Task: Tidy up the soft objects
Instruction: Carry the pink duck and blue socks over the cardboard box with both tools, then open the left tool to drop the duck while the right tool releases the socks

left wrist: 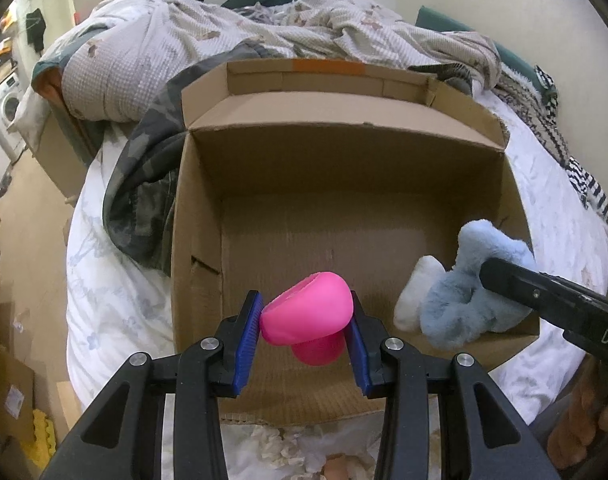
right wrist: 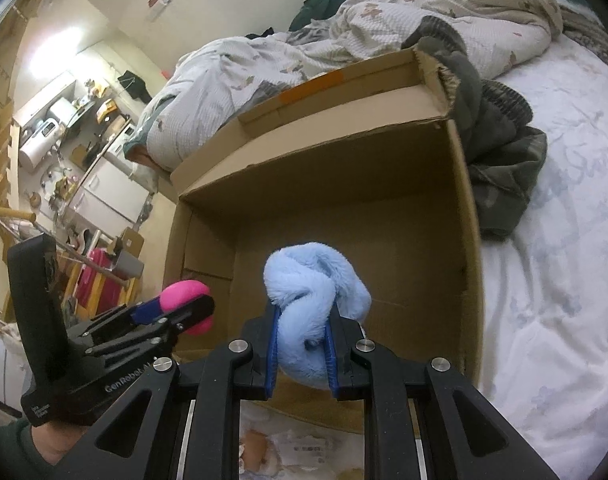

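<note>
Left gripper (left wrist: 306, 322) jaws clamping pink toy (left wrist: 308, 314), right gripper (right wrist: 302, 338) jaws gripping blue plush (right wrist: 312, 284), both over cardboard box (left wrist: 344, 152)

Hot-pink squishy toy (left wrist: 306, 312); pale blue plush (right wrist: 316, 296) with a white part (left wrist: 418, 294). Plain brown cardboard box (left wrist: 344, 168) bearing an orange tape strip (left wrist: 328, 66). Black grippers with blue fingers (left wrist: 250, 336). White bedsheet (left wrist: 104, 300) with faint grey-blue floral print; camouflage-patterned garment (left wrist: 144, 184).

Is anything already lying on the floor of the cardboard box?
No: in the left wrist view the cardboard box has a bare floor, while the pink toy and the blue plush are held above it in the jaws.
</note>
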Motion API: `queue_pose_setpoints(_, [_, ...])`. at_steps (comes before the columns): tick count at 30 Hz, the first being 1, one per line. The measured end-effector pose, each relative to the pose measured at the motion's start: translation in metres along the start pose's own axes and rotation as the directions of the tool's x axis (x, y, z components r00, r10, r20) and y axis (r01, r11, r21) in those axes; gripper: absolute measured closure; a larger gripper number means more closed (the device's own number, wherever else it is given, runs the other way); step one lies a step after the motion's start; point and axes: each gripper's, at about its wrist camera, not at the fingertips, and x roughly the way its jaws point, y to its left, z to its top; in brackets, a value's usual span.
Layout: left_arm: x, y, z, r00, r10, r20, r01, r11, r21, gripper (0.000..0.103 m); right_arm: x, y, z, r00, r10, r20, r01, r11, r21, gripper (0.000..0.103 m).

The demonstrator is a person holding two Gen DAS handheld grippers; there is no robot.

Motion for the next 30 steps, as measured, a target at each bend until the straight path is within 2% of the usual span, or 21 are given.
queue_pose_setpoints(5, [0.005,0.001,-0.003,1.0,0.009,-0.023,-0.009,1.0,-0.008,0.066,0.01,0.003,-0.001,0.999,0.015,-0.031,-0.015,1.0,-0.002,0.082])
queue_pose_setpoints(14, [0.009,0.002,-0.006,0.999,0.028,-0.035,-0.028,1.0,-0.007,0.067,0.027,-0.003,-0.004,0.995,-0.018,-0.096,0.02,1.0,0.023,0.082])
queue_pose_setpoints(25, [0.011,0.0,-0.007,0.998,0.028,-0.048,-0.028,1.0,0.004,0.066,0.03,-0.002,-0.006,0.993,-0.054,-0.107,0.056,0.998,0.014,0.08])
queue_pose_setpoints(28, [0.012,0.001,-0.007,0.998,0.029,-0.057,-0.029,1.0,0.004,0.066,0.03,-0.002,-0.005,0.993,-0.062,-0.1,0.064,0.998,0.012,0.074])
queue_pose_setpoints(30, [0.013,0.001,-0.007,0.998,0.027,-0.064,-0.027,1.0,0.003,0.065,0.027,-0.003,-0.004,0.994,-0.072,-0.087,0.073,0.997,0.014,0.06])
